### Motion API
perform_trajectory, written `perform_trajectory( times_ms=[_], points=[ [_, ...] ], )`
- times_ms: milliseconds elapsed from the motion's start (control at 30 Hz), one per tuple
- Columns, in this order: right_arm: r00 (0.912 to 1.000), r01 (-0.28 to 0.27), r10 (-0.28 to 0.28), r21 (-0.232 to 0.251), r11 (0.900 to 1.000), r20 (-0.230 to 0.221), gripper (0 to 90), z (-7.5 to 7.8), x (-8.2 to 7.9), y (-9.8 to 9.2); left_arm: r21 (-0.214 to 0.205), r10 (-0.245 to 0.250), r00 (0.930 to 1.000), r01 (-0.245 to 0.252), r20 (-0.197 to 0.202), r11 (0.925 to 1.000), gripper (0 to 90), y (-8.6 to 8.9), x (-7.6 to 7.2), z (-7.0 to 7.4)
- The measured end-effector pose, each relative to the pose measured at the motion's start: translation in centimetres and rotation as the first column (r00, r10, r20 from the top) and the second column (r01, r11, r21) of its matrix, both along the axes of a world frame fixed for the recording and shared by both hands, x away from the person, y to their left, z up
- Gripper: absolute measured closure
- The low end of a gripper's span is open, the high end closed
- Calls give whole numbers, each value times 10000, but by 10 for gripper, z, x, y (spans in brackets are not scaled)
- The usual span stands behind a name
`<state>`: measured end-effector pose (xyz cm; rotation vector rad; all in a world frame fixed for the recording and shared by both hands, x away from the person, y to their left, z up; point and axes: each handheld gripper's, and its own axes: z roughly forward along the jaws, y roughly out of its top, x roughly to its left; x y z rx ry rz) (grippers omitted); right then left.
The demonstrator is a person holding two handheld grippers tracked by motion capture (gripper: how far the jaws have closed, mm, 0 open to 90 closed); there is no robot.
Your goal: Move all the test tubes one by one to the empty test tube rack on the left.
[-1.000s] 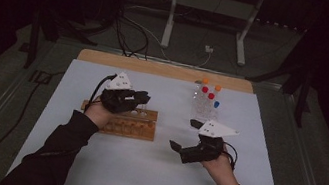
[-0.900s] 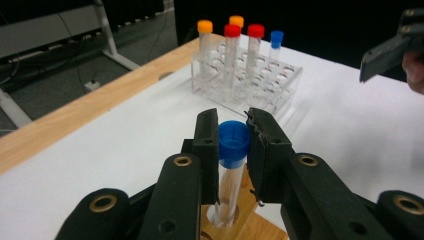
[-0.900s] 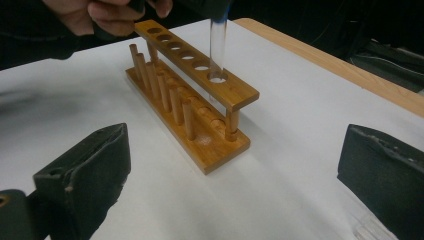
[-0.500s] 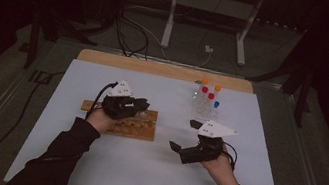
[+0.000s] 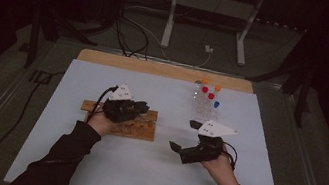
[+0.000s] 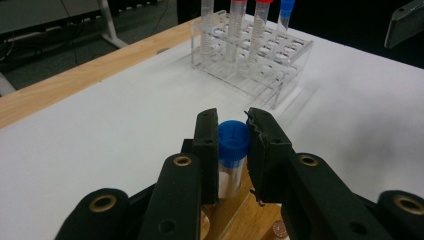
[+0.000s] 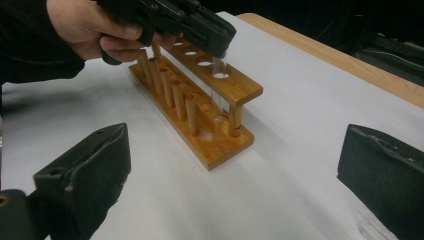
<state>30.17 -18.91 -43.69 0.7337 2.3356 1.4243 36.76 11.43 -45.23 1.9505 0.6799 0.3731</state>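
Since 1 s ago my left gripper (image 5: pixel 142 106) has dropped a bit twd the near edge of the table and now sits over the wooden rack (image 5: pixel 119 121); right gripper (image 5: pixel 184 136) hasn't shifted. Means the tube is going into the rack, I'd say: insertion step, nearly done.

Near: in the left gripper view my jaws are pinched on a blue-capped tube (image 6: pixel 232 155), cap between the tips, clear body going down by the rack's wood. In the right gripper view the tube body (image 7: pixel 220 92) passes thru the end hole of the rack's top bar (image 7: pixel 212 67), the end twd the table's right edge. Can't tell if the bottom is seated yet.

Right gripper: jaws spread wide, holding nothing, hovering near the table's right-centre.

Far: clear plastic rack (image 6: pixel 252 52) near the far edge, w/ red-, orange- and blue-capped tubes (image 5: pixel 208 96) upright in it, well apart from the wooden one.
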Motion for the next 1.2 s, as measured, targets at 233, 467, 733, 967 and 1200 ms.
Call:
perform_trajectory(
  times_ms=[233, 467, 733, 967, 1200],
  points=[
    [10000, 58, -58, 52, 10000, -18, 6, 0, 1, -1, 9, 39, 9999, -39, -102, 10000, 768, 2, 0, 0],
    [9999, -121, 120, 215, 9997, 42, 6, 2, 2, -2, -21, -151, 9995, 151, -263, 9999, 706, 4, 1, 2],
    [9987, 444, -459, 613, 9971, 234, 6, 15, 7, -17, -908, -412, 9991, 419, 92, 9950, 414, 17, -15, 18],
    [9811, 1681, -1740, 726, 9831, 852, 7, 26, 19, -41, -1094, -654, 9979, 650, -1, 9919, 183, 26, -28, 25],
    [9500, 2959, -3020, 790, 9519, 800, 48, 26, 37, -64, -838, -903, 9958, 886, -172, 9925, 22, 24, -33, 21]
  ],
)
